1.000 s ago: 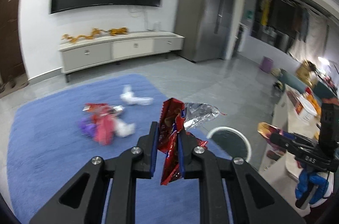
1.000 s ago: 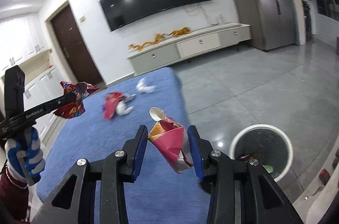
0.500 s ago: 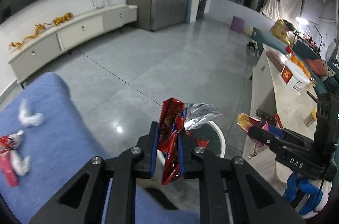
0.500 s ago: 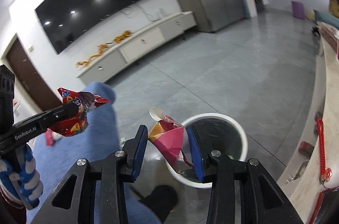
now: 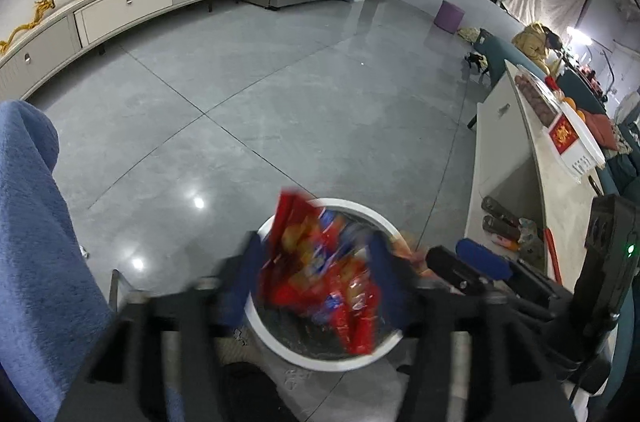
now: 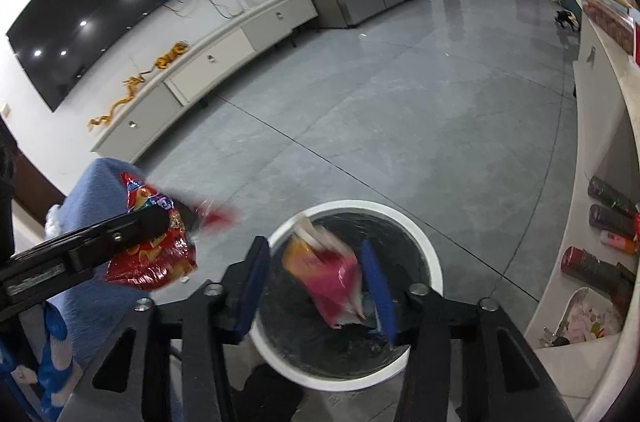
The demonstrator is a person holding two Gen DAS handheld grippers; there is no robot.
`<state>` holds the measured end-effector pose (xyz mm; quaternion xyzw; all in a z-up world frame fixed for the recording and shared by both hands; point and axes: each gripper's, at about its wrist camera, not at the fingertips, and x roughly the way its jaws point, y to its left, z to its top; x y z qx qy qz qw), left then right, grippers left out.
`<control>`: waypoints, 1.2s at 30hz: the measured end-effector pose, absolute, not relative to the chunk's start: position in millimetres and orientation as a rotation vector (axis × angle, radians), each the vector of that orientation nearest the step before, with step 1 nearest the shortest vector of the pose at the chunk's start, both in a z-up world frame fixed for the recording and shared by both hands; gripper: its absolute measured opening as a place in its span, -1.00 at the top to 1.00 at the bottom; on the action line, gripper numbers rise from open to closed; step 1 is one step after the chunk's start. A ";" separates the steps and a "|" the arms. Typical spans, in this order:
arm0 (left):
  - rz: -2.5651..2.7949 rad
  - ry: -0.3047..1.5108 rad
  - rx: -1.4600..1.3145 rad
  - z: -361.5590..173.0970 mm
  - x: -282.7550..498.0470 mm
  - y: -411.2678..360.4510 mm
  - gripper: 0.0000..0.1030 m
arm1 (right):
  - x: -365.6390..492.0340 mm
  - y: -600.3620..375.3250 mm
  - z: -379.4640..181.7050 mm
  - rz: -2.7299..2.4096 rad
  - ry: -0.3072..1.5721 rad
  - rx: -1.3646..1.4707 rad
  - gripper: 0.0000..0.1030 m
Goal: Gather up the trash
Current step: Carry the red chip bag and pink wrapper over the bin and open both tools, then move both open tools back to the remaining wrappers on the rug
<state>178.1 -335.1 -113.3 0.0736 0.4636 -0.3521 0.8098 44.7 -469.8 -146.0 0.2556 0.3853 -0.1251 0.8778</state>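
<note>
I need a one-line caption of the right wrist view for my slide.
Open right gripper drops a pink wrapper above the white bin.
</note>
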 end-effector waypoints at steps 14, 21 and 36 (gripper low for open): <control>-0.680 0.910 0.179 -94.4 151.2 -312.4 -0.16 | 28.4 -448.6 -131.8 -0.345 0.795 0.463 0.00; -0.607 0.778 0.207 -56.0 111.6 -273.4 -0.19 | 4.9 -407.7 -101.7 -0.318 0.745 0.384 -0.02; -0.500 0.698 0.156 -15.1 58.8 -177.5 -0.26 | -22.9 -332.9 -52.2 -0.214 0.673 0.282 -0.05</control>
